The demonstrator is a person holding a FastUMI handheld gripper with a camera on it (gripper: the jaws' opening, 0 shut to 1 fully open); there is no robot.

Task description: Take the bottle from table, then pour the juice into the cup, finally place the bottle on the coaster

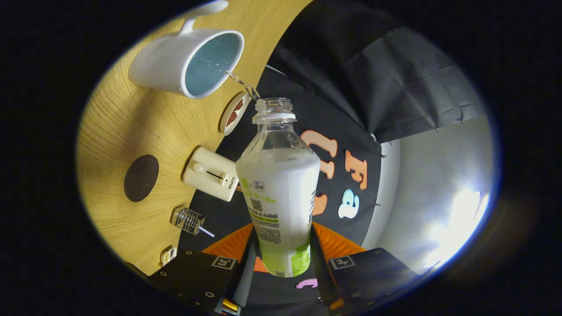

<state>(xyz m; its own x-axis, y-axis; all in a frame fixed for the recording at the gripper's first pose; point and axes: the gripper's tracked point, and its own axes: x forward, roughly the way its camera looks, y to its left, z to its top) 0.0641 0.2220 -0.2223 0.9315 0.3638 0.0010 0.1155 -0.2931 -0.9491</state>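
Pour step is in hand. Gripper [281, 259] is clamped on the bottle [279, 188], one finger pressing each side of its lower body, cap off. The bottle is tipped over toward the table [118, 131], mouth aimed at the cup [189, 61]. A thin stream runs from the mouth across to the cup's rim and lands inside; the cup interior looks wet and bluish, fill level hard to judge. Most of the bottle looks milky-white, so I'd guess plenty is left.

Other stuff on the table: a dark round coaster [141, 177] well apart from the cup, a white appliance [211, 174] near the table edge, a small round dish [234, 113] just beside the bottle neck, and a metal spring part [189, 220] nearer the fingers.

Next, as I read it: roll the bottle upright to cut the stream cleanly, then carry it to the coaster and set it down upright before letting go. Risk is dribble over the rim while righting.
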